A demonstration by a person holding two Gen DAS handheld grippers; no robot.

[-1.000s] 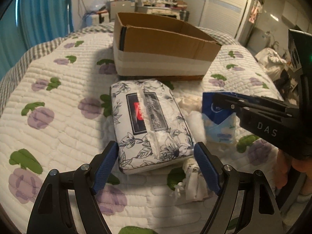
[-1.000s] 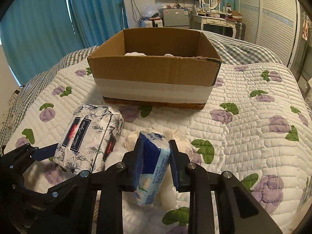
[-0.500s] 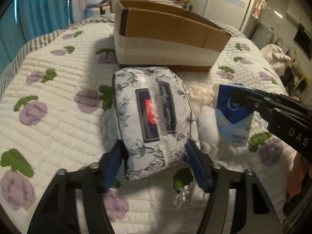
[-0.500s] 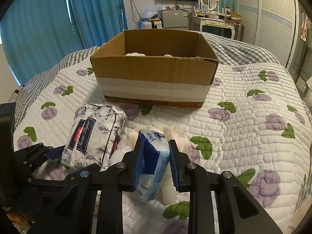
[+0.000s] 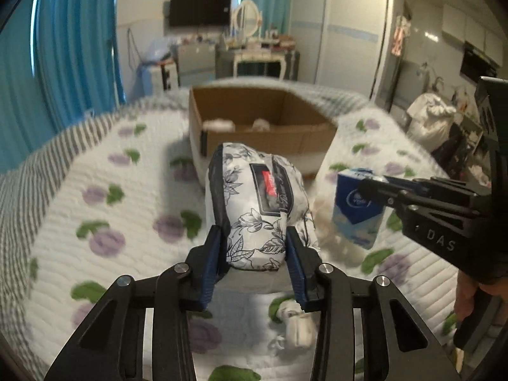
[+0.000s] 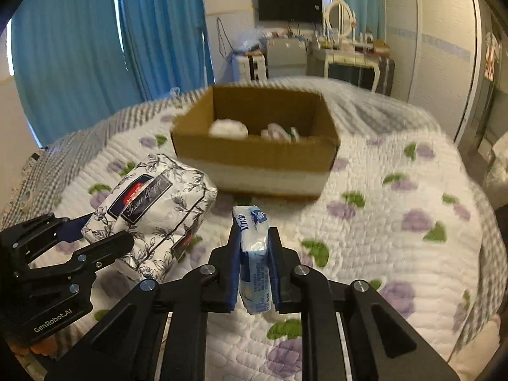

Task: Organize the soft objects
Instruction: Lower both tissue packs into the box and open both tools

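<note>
- The left gripper (image 5: 255,260) is clamped on the near end of a floral tissue pack (image 5: 263,209); its blue pads press into both long sides and the soft wrapper bulges between them.
- In the left wrist view the floral tissue pack stands up off the quilt (image 5: 95,222), tilted away toward 12 o'clock, with its dark label and red mark facing up.
- The right gripper (image 6: 254,263) is closed narrowly on a small blue tissue packet (image 6: 254,254), which is held on edge, the pads flat against its two broad faces.
- The packet's lower end hangs below the pads; the word "Vinda" runs along its upper edge.
- From the right wrist view, the floral pack sits at about 10 o'clock of the blue packet, apart from it, with the left gripper's black frame at 8 o'clock.
- From the left wrist view, the blue packet is at 3 o'clock of the floral pack, gripped by the right tool's fingers coming in from the right.
- A cardboard box (image 6: 254,155) stands open at 12 o'clock beyond both packs, on the quilt, with white soft items (image 6: 228,128) lying inside.
- A small white bundle (image 5: 295,327) lies on the quilt at 5 o'clock of the left gripper, just under its right finger.
</note>
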